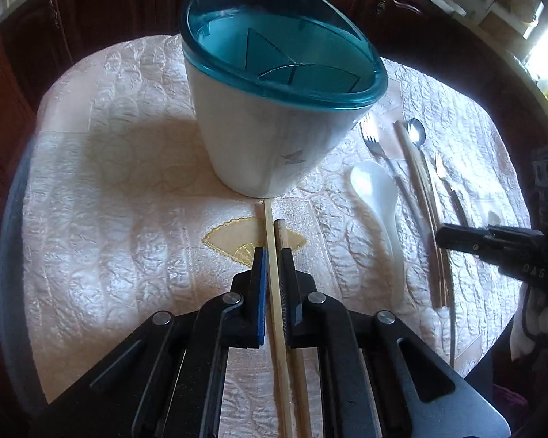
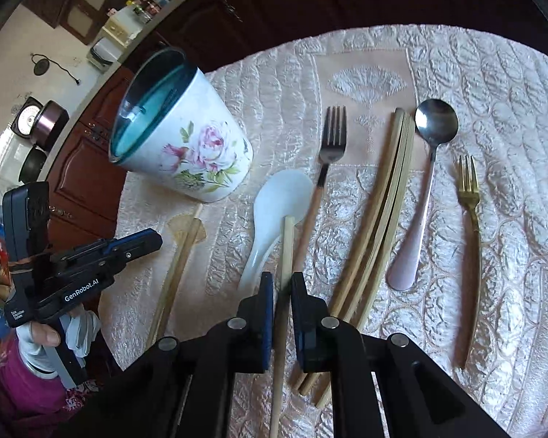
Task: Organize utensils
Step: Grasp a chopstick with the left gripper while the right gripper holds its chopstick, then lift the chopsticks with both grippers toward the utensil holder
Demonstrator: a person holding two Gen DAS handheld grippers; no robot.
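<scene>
Our left gripper [image 1: 273, 261] pinches two chopsticks [image 1: 278, 292]; right gripper [image 2: 282, 284] pinches one chopstick [image 2: 283, 314]. Beyond: one white spoon [image 2: 274, 211], two forks (one gold [image 2: 470, 233]), one steel spoon [image 2: 429, 168], bundled chopsticks [image 2: 380, 226], one floral holder [image 2: 186, 138] on tablecloth [image 2: 493, 109].

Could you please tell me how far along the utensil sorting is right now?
Nothing shows inside the holder yet. The left gripper holds two chopsticks; the right gripper holds one chopstick. Forks, spoons and remaining chopsticks lie on the tablecloth.
</scene>
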